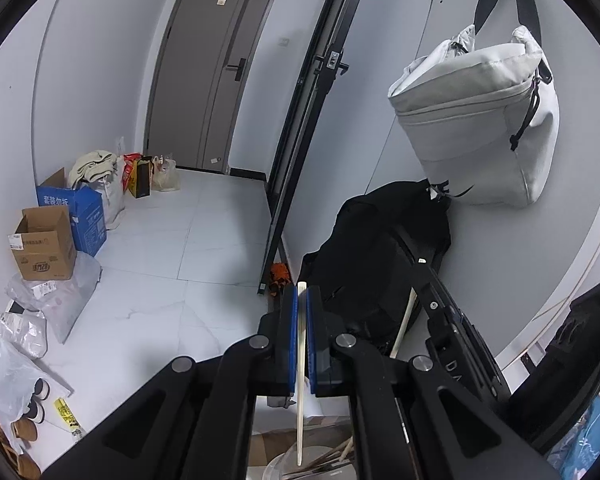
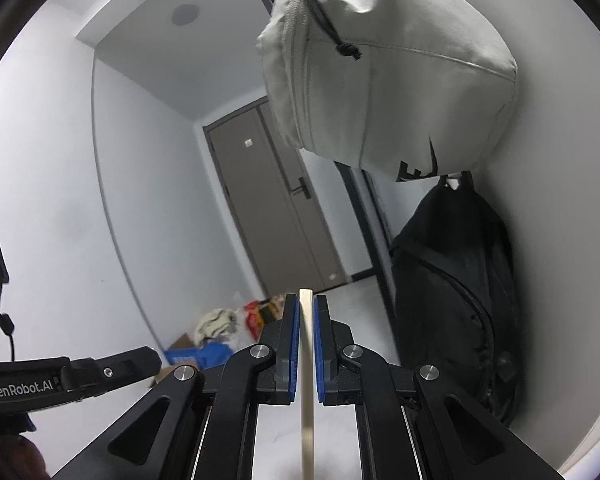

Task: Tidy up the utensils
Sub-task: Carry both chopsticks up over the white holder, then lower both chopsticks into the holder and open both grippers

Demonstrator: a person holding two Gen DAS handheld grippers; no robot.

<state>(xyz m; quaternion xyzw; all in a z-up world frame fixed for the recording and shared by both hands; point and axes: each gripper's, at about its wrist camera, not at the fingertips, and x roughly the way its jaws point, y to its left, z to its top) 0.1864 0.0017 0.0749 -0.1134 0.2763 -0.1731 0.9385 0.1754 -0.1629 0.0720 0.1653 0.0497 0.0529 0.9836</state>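
Observation:
My left gripper is shut on a pale chopstick that runs between its blue pads and points down toward a clear round container holding several utensils at the bottom edge. My right gripper is shut on another pale chopstick, held upright between its blue pads. The right gripper also shows at the right in the left wrist view, with its chopstick hanging below it. The left gripper's side shows at the lower left in the right wrist view.
A grey bag hangs on the wall above a black backpack. Cardboard boxes and plastic bags line the left wall on the white tile floor. A grey door is at the far end.

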